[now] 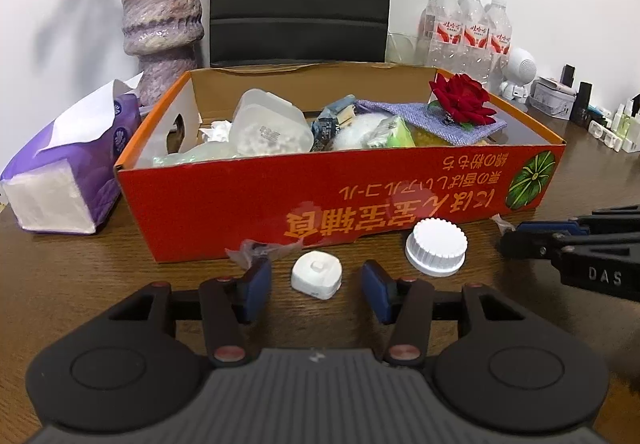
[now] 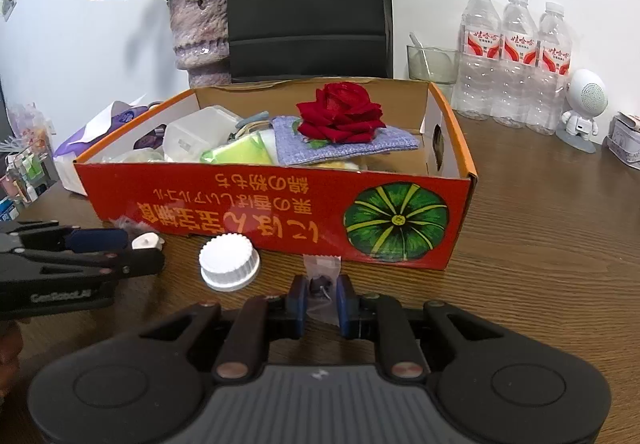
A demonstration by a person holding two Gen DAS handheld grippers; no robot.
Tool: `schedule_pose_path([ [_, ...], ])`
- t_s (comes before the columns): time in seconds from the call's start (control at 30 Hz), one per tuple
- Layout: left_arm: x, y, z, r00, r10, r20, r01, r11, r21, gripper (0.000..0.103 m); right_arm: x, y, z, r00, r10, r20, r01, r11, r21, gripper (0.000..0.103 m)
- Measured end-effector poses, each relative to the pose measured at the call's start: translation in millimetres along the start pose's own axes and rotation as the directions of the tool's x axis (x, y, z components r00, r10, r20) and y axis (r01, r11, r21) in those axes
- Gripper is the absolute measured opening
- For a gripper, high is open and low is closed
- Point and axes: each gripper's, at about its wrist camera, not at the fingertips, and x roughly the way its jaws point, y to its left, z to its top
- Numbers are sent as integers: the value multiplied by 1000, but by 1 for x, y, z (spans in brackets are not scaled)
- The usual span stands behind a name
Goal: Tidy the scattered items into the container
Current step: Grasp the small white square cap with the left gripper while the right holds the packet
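Nearest on the tabletop, the left tool straddles a small white piece, pads either side without touching it, seemingly lined up for a pickup, while the right tool is pinched narrow on a small clear packet with dark bits inside. A white ribbed cap lies between them, just short of the red box, already crowded with a rose, purple cloth and tubs. Only the right view shows the packet gripped; the left view alone shows the gaps beside the white piece.
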Motion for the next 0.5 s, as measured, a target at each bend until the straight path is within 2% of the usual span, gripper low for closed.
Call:
schedule_pose_path([
  [0.03, 1, -1, 1, 1000, 2, 0, -2, 1000, 0, 43, 0, 0, -1, 1000, 1, 0, -1, 1000, -3, 15],
  [0.07, 1, -3, 1, 1000, 8, 1, -8, 1000, 6, 30, -1, 0, -1, 1000, 2, 1, -2, 1000, -4, 15],
  [0.1, 2, -4, 2, 1000, 13, 1, -13, 1000, 15, 28, -1, 0, -1, 1000, 4, 1, -4, 1000, -5, 15],
  [0.33, -9, -7, -4, 1000, 0, 14, 0, 999, 38, 28, -5, -2, -3, 1000, 9, 8, -9, 1000, 0, 14],
  [0.5, -26, -4, -3, 999, -20, 49, 19, 1000, 9, 28, -11, -2, -2, 1000, 10, 26, -10, 1000, -5, 13],
])
